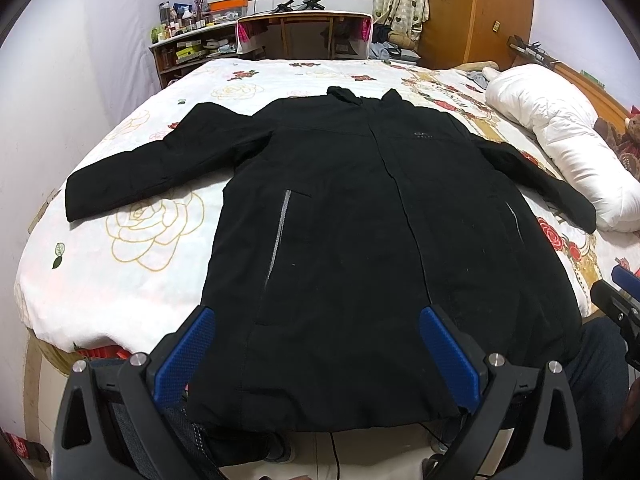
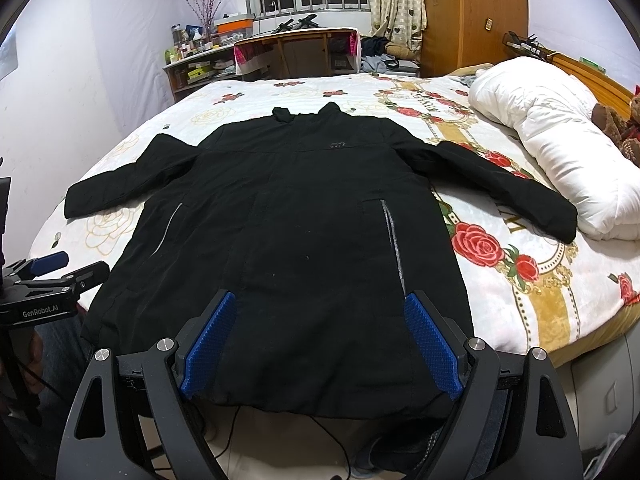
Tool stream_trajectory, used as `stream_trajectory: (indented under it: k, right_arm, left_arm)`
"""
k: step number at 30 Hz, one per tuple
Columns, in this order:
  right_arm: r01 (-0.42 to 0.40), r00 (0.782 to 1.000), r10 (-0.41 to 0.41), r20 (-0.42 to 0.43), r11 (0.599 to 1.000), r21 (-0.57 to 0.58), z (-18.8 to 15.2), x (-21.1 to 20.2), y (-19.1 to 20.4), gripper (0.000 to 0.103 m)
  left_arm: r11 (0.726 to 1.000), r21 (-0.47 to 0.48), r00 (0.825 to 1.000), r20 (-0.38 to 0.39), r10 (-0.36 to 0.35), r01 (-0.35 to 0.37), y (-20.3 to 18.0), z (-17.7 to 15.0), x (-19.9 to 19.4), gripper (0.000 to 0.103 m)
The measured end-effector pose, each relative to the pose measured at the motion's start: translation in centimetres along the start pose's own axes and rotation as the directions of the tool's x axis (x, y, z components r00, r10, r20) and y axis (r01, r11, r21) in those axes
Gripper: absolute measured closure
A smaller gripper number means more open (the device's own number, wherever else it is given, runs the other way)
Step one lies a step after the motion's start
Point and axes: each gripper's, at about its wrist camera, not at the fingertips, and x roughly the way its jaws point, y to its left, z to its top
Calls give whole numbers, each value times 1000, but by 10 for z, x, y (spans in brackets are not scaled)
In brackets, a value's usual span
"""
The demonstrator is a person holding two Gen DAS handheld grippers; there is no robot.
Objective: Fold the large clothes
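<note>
A large black jacket (image 1: 360, 216) lies flat and front up on the bed, collar far from me, both sleeves spread out to the sides, hem hanging a little over the near edge. It also shows in the right wrist view (image 2: 296, 232). My left gripper (image 1: 318, 320) is open and empty, hovering over the hem's left part. My right gripper (image 2: 318, 304) is open and empty, hovering over the hem's right part. The right gripper shows at the right edge of the left wrist view (image 1: 622, 300); the left gripper shows at the left edge of the right wrist view (image 2: 52, 276).
The bed has a white floral cover (image 1: 132, 232). A rolled white duvet (image 2: 560, 140) lies at the right by the wooden headboard, next to the right sleeve's cuff. A desk (image 1: 304, 32) and cluttered shelves (image 1: 188, 44) stand beyond the bed. Cables lie on the floor.
</note>
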Motion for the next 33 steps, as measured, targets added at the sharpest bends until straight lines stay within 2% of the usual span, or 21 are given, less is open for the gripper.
stream_trajectory:
  k: [8,21,27,33]
  right_arm:
    - [-18,1000,18,-16,1000,-12,3,8,1,17]
    - [-80,996,78,-32,994,-71,23,36,16,17]
    - [-104,994,99,-46,990,-95,41,60,28,17]
    - [-119,992,113,-55,986,-120,63,89,40,17]
  left_arm:
    - [1000,6,1000,-4,-10,10,1,0,5,0]
    - [1000,-3,1000,-15,25,-25,16,14,32,0]
    - [998,-51,999,-16,37,-38,42,33,52,0]
    - [989,-133,998,-17,59,-61,85,56,78,0]
